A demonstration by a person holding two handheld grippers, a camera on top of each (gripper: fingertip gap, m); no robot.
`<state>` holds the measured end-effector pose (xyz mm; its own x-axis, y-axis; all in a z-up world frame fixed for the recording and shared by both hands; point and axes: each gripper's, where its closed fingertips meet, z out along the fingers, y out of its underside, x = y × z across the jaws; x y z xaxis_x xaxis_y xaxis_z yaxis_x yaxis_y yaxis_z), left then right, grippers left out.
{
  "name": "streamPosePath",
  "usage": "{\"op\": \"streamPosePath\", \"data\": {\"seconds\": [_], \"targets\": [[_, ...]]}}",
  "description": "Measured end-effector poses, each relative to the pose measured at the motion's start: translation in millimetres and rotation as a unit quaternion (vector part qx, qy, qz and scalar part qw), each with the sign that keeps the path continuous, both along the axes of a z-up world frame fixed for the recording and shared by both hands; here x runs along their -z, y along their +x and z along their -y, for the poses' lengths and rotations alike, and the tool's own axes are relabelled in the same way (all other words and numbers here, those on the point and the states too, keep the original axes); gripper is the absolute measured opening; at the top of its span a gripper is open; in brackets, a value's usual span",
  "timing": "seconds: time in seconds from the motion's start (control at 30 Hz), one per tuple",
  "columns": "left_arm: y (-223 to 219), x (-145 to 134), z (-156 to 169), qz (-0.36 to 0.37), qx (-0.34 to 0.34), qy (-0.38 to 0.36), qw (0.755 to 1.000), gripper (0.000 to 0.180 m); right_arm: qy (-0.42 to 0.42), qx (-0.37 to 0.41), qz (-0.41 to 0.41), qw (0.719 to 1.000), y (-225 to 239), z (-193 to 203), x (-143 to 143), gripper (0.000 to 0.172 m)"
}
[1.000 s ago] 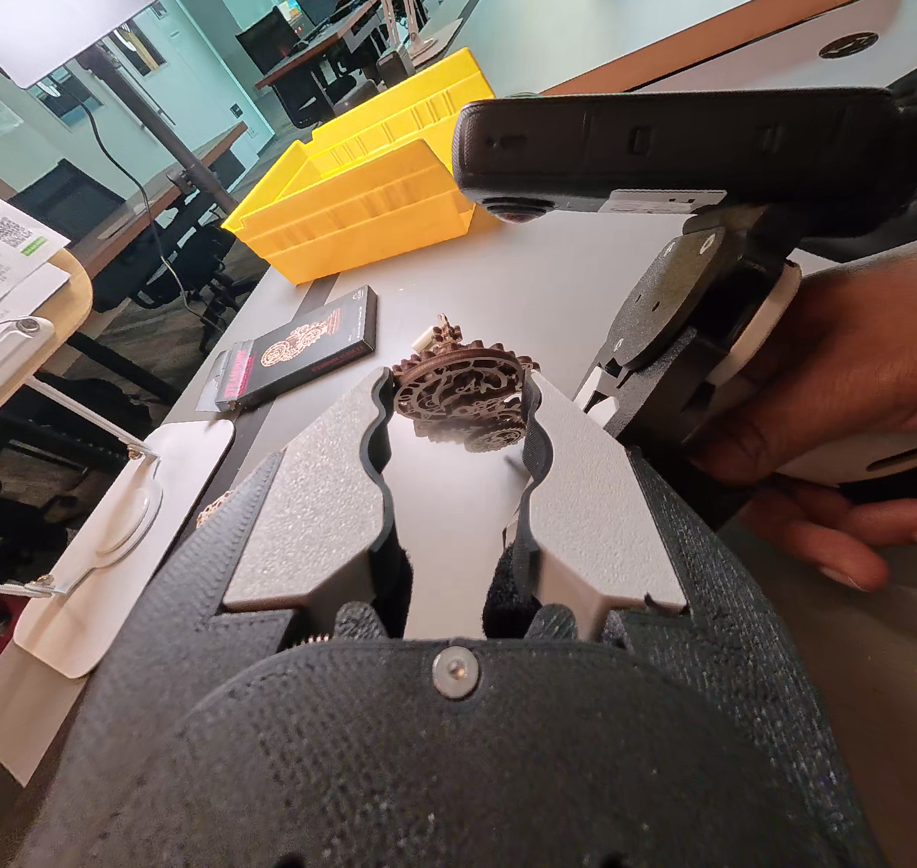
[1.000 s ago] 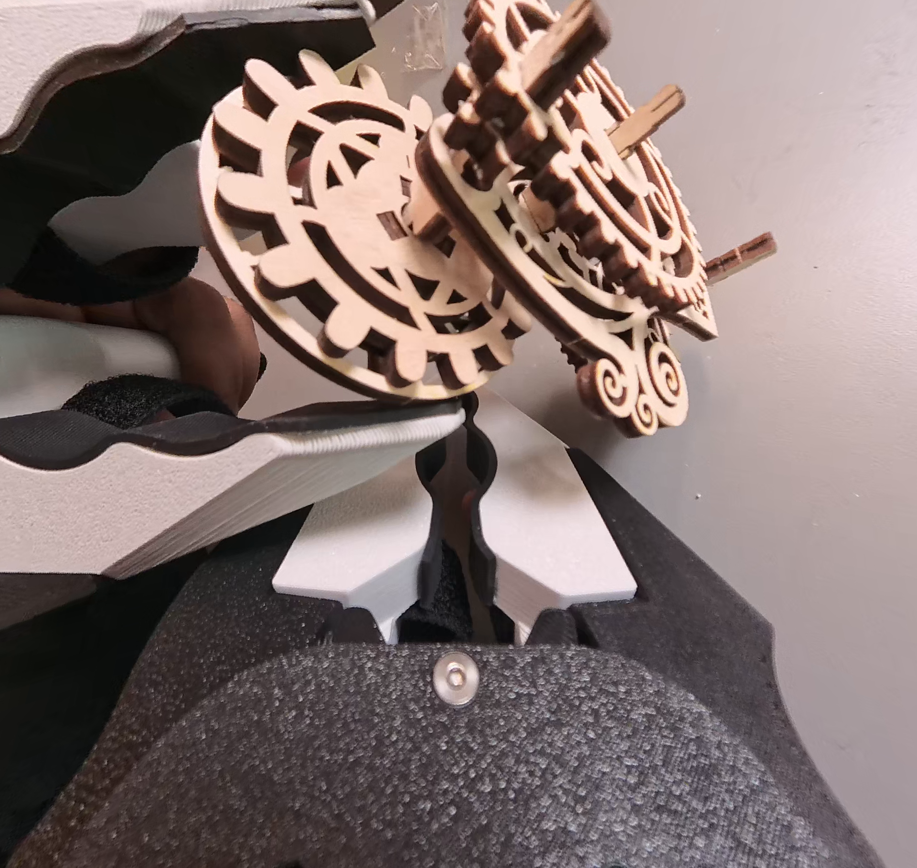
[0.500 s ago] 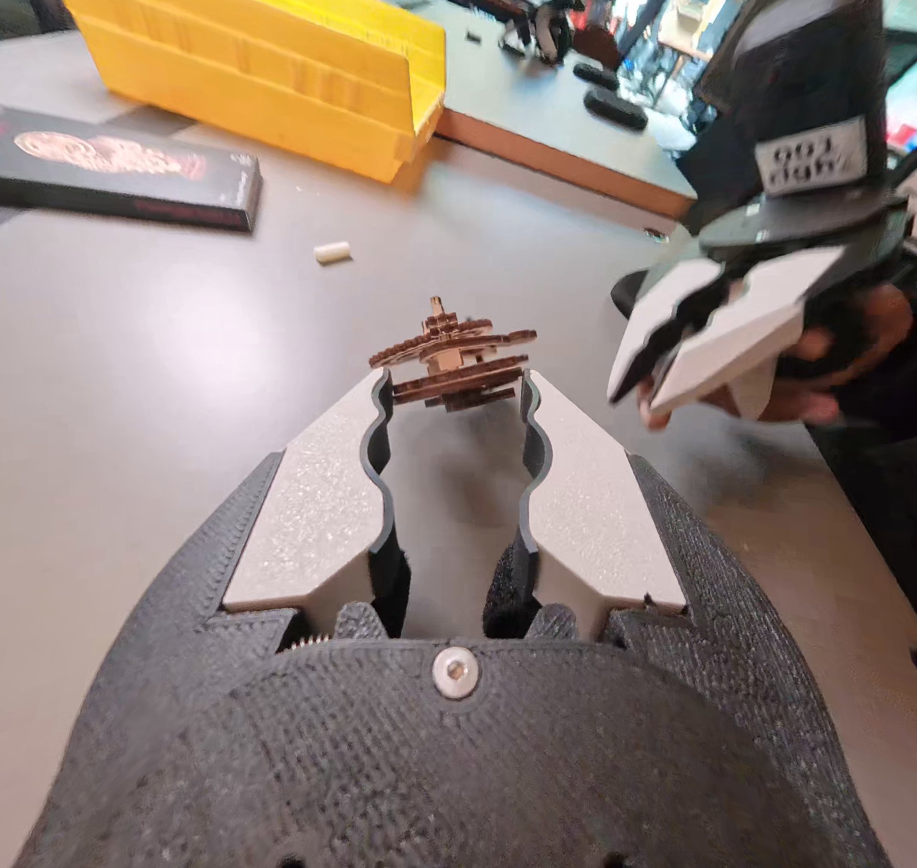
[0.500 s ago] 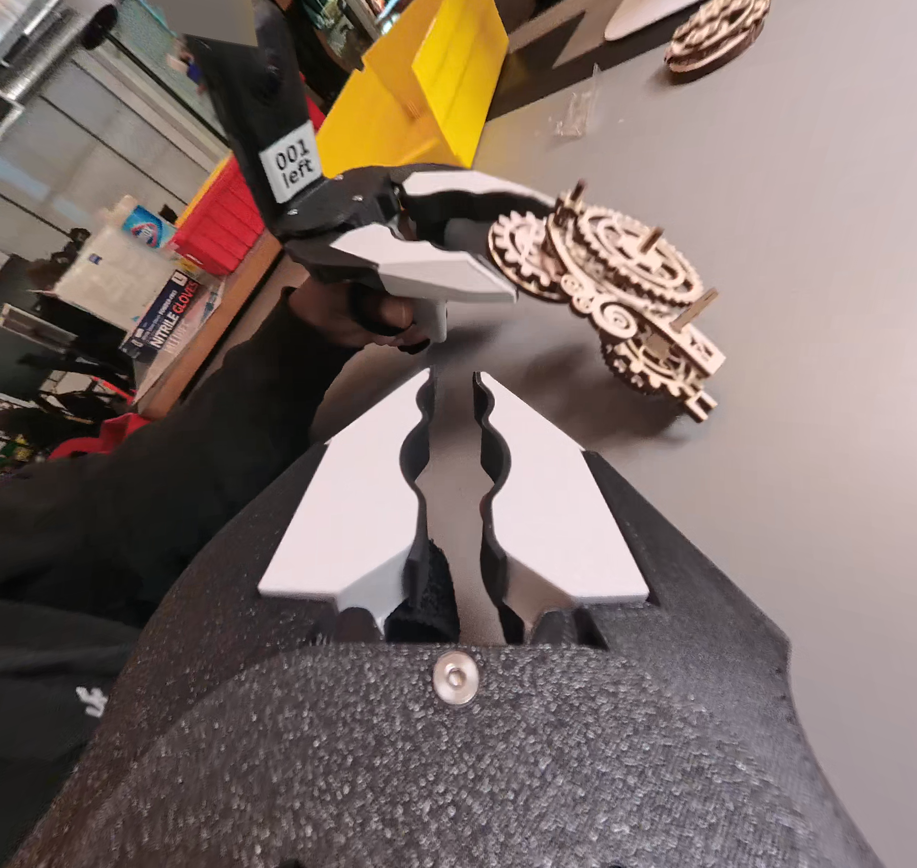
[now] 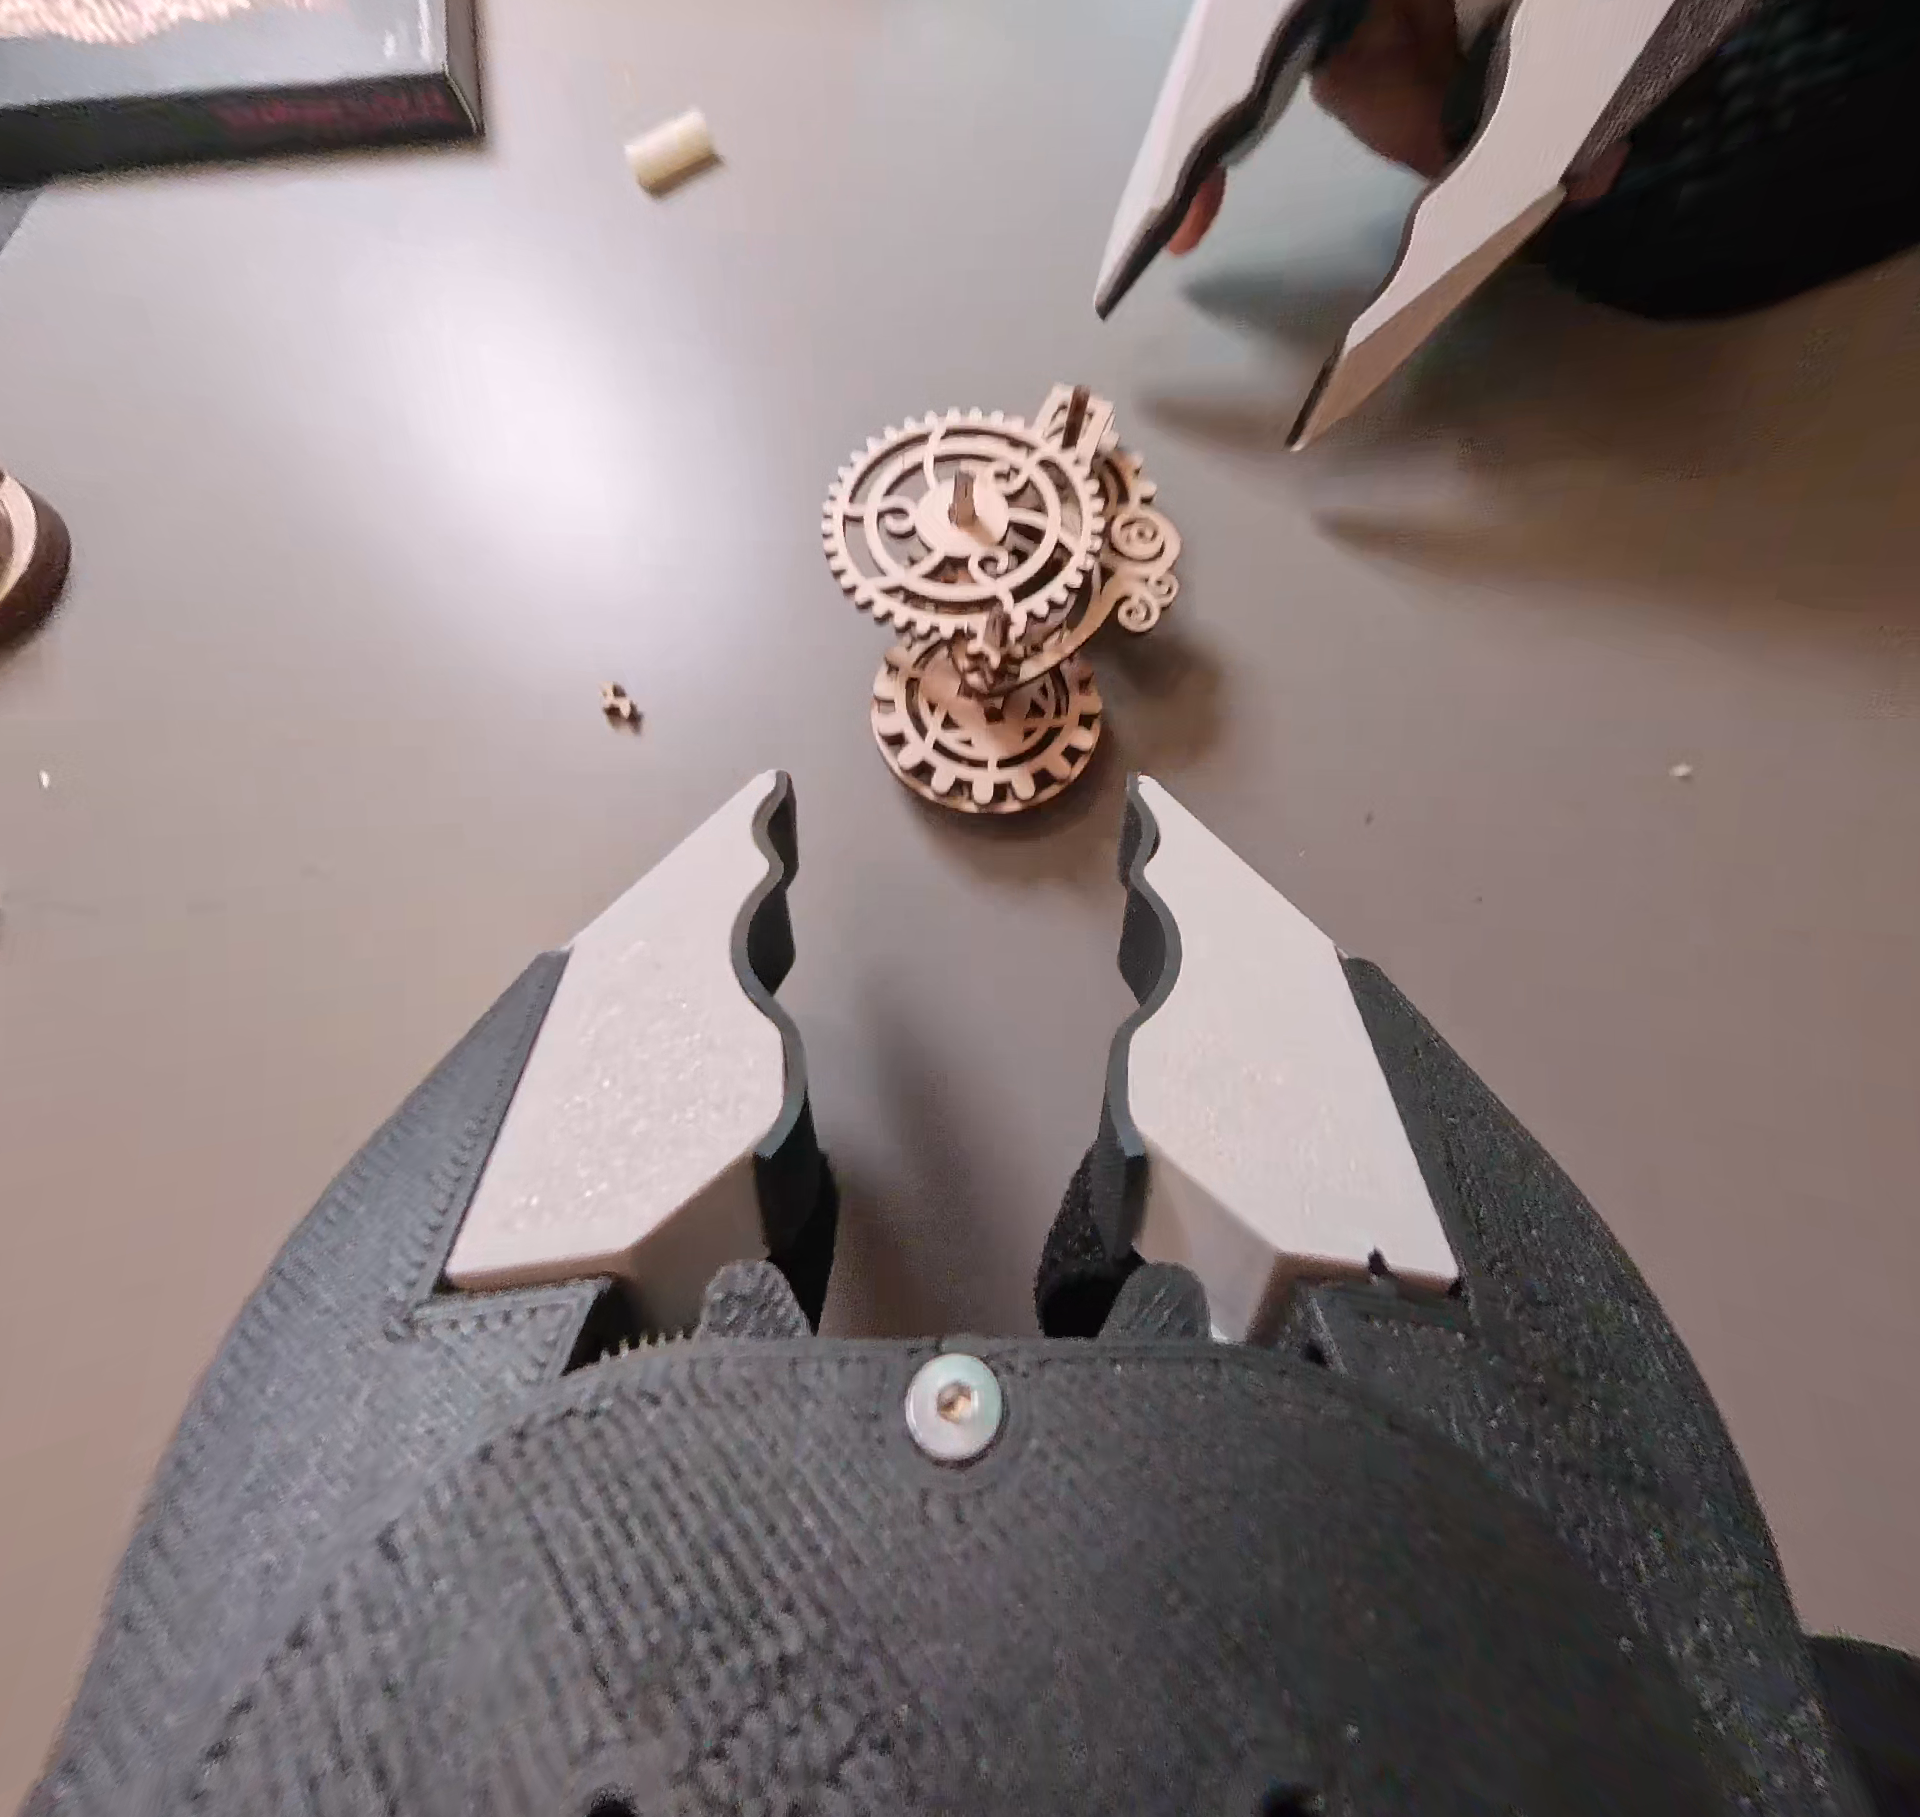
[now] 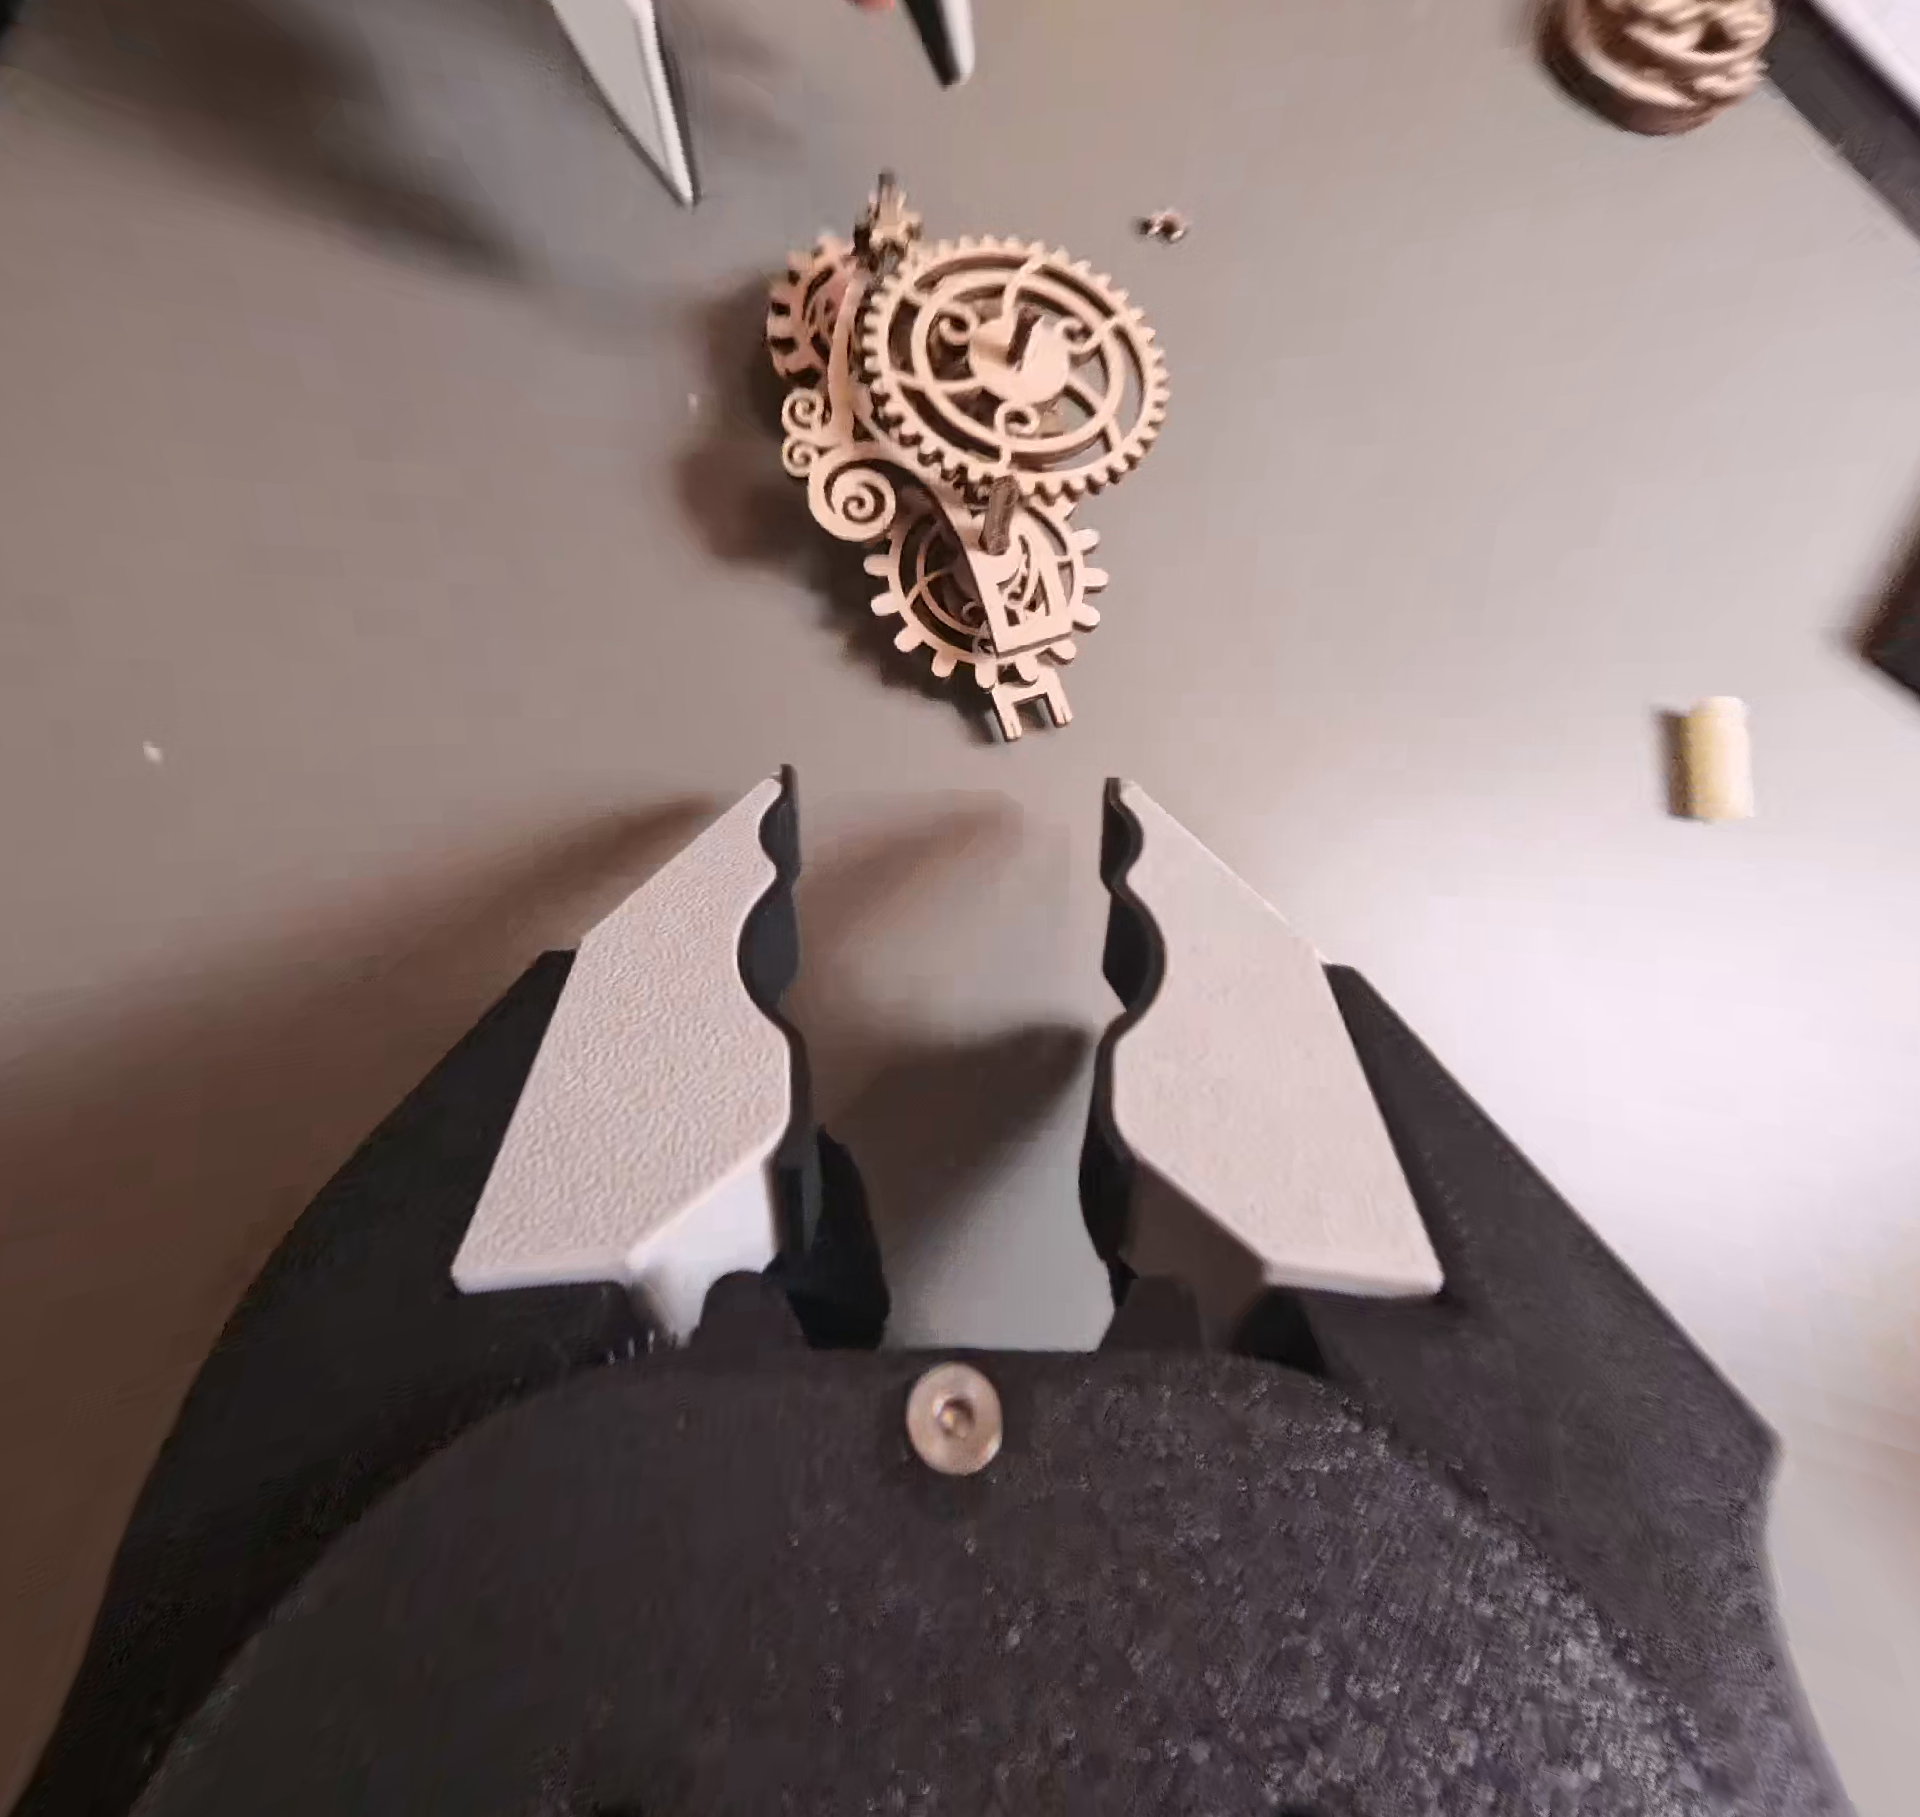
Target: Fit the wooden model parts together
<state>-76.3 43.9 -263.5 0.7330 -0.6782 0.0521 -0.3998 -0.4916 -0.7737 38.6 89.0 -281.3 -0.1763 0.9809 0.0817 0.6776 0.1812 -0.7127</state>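
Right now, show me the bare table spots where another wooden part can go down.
Widest bare patch: left of the wooden gear assembly, bounded by the black box above and the small wooden cross-shaped scrap below. Also free: between the left gripper and the table's right side. Crowded: beyond the assembly, where the right gripper hovers open, and near the cream cylinder.

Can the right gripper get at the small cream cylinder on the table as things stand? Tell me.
Probably yes. The right gripper is open and holds nothing, and the cream cylinder lies alone on bare table off to its side, apart from the wooden gear model.
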Motion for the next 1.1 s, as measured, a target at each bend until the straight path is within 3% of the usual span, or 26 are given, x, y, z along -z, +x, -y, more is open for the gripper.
{"op": "streamPosePath", "data": {"seconds": [0.1, 0.23, 0.3, 0.37, 0.47, 0.7, 1.0, 1.1], "targets": [[10, 18, 2, -0.03, 0.009, 0.007, 0.999, 0.057, 0.013, -0.049, 0.024, 0.998, -17, -4, 9, 0.063], [3, 26, -14, -0.077, -0.007, 0.038, 0.996, 0.048, 0.018, -0.079, 0.035, 0.996, -30, 5, 10, 0.056], [-18, 23, -27, -0.092, -0.061, 0.058, 0.992, 0.036, 0.02, -0.102, 0.025, 0.994, -24, 15, 6, 0.029], [-36, 16, -37, -0.093, -0.106, 0.077, 0.987, 0.034, 0.007, -0.137, 0.005, 0.991, -16, 33, 0, 0.013], [-65, 6, -53, -0.09, -0.184, 0.099, 0.974, 0.026, -0.034, -0.192, -0.023, 0.981, -6, 59, -9, 0.005], [-47, 21, -72, -0.102, -0.125, 0.06, 0.985, 0.023, -0.037, -0.106, -0.082, 0.99, -18, 18, -19, 0.011], [-38, 29, -81, -0.094, -0.1, 0.017, 0.99, 0.017, -0.021, -0.094, -0.094, 0.991, -19, 13, -22, 0.01], [-37, 30, -80, -0.113, -0.091, 0.023, 0.989, 0.004, -0.015, -0.084, -0.103, 0.991, -20, 8, -25, 0.01]]}}
